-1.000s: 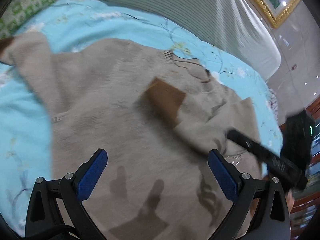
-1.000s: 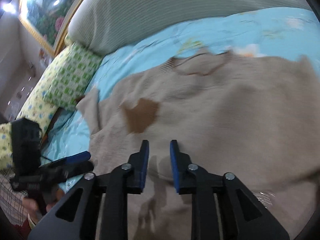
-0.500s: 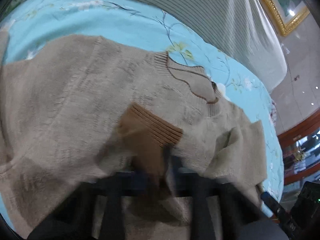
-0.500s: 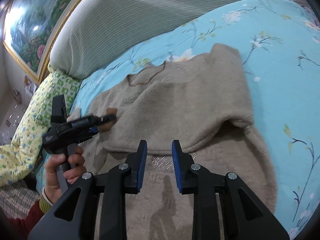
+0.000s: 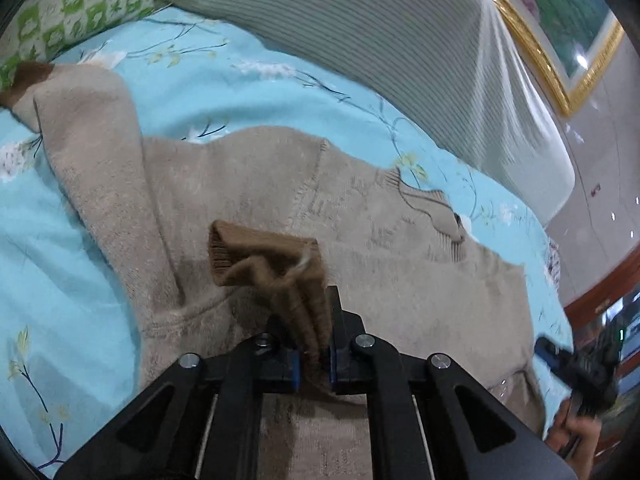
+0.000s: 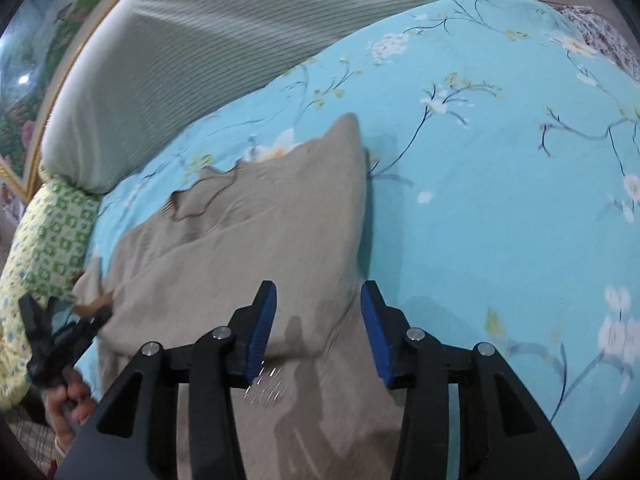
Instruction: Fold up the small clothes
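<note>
1. The left gripper is clamping down on the brown cuff of the sweater. The cuff is bunching up between the blue pads, jaws nearly together, with the sleeve folded in over the sweater's body.
2. The sweater is lying flat on the blue floral sheet, neckline pointing toward the striped bolster. The other sleeve is stretching out to the far left, its brown cuff ending right by the green pillow.
3. The right gripper is hovering over the sweater's right edge with jaws partway apart. They have just been opening, and nothing is pinched between the pads, only cloth lying underneath. The folded edge is sitting right below its right finger, with bare sheet beyond it.
4. Both grippers are pointing steeply down at the bed.
5. In the right view the left gripper is showing at the far left edge, a hand wrapping its handle and the cuff at its tip.
</note>
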The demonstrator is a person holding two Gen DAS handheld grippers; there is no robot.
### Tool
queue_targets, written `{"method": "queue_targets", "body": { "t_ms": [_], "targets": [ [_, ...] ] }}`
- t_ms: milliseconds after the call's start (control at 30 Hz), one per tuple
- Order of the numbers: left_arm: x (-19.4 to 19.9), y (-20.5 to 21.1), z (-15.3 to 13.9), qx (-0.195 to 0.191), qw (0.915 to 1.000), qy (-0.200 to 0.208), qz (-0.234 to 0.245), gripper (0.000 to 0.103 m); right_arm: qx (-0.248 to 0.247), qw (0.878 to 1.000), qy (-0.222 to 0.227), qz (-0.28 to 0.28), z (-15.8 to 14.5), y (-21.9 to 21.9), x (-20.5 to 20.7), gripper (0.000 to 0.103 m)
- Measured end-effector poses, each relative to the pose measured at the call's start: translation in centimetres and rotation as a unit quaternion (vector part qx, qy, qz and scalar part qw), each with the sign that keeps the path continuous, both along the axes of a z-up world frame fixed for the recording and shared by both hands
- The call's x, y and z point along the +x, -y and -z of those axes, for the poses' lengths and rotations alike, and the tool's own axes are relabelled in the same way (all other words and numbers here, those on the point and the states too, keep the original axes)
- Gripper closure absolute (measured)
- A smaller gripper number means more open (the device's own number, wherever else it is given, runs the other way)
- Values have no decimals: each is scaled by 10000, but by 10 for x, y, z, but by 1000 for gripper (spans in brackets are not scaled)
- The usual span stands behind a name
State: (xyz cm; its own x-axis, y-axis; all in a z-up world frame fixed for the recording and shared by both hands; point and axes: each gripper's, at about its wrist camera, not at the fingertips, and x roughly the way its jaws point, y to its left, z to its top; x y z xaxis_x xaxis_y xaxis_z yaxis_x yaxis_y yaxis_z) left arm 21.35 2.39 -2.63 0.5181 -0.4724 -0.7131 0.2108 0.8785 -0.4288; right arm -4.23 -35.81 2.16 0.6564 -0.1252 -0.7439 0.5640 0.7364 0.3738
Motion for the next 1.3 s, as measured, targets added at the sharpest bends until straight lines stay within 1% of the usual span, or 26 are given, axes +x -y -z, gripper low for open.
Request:
{"method": "queue_targets", "body": {
  "t_ms": [33,67,100,167,200,233,267,300,333,400,467,533,567,633,667,700,767,867,933,967,1000,1067,1133,1233,1300],
  "targets": [
    [-3,1,-2,15,10000,31,35,91,-17,9999,-86,54,2,5,4,58],
    [-3,4,1,45,10000,-11,73,87,18,9997,-207,85,5,10,12,58],
    [-3,6,4,52,9999,-58,103,81,80,9995,-291,53,8,15,18,58],
    [-8,4,6,74,9998,-88,136,80,118,9989,-453,-16,17,21,33,58],
    [-9,6,7,66,9998,-85,164,83,93,9983,-576,-61,22,23,39,58],
    [-11,3,5,50,9998,-66,193,86,32,9980,-610,-167,25,22,44,60],
    [-11,6,2,50,9997,26,242,91,-100,9977,-625,-241,24,21,48,73],
    [-16,1,-5,44,9995,134,268,96,-291,9965,-714,-330,21,19,51,92],
    [-17,2,-12,99,9992,302,246,94,-417,9959,-740,-326,16,19,51,93],
    [-15,1,-12,200,9992,297,200,94,-556,9952,-760,-257,11,21,48,93],
    [-9,-1,0,374,9992,80,120,93,-491,9953,-809,-215,15,24,47,93],
    [-10,-7,9,339,9993,-116,110,87,-347,9961,-793,-168,18,25,45,88],
    [-13,-12,8,298,9995,-96,97,86,-309,9964,-775,-118,17,24,43,86],
    [-22,-22,1,330,9995,0,30,83,-216,9979,-610,-73,10,17,33,76],
    [-24,-27,-1,324,9995,14,-3,82,-232,9982,-537,-85,7,12,32,73],
    [-25,-31,-1,301,9995,4,-21,79,-277,9985,-468,-115,2,5,27,67],
    [-30,-44,-5,231,9997,-26,-115,74,-345,9986,-365,-183,-2,-7,22,64],
    [-33,-64,-9,123,9995,-73,-281,61,-371,9984,-266,-328,-6,-26,15,62],
    [-33,-82,-12,-48,9989,-101,-455,51,-462,9981,-212,-362,-8,-35,8,62],
    [-32,-88,-14,-56,9984,-110,-555,41,-480,9980,-196,-367,-9,-39,7,62],
    [-31,-95,-14,-57,9978,-111,-653,36,-472,9979,-186,-391,-9,-43,6,62],
    [-24,-118,-16,-124,9959,-127,-883,36,-406,9974,-174,-562,-8,-52,7,62],
    [-15,-134,-15,-190,9941,-216,-1042,35,-454,9967,-221,-637,-7,-61,6,62],
    [2,-167,-15,-503,9886,-265,-1393,35,-343,9954,-231,-863,-3,-74,10,62],
    [15,-188,-16,-797,9831,-247,-1630,35,-336,9941,-273,-999,0,-85,12,62]
  ]
}}
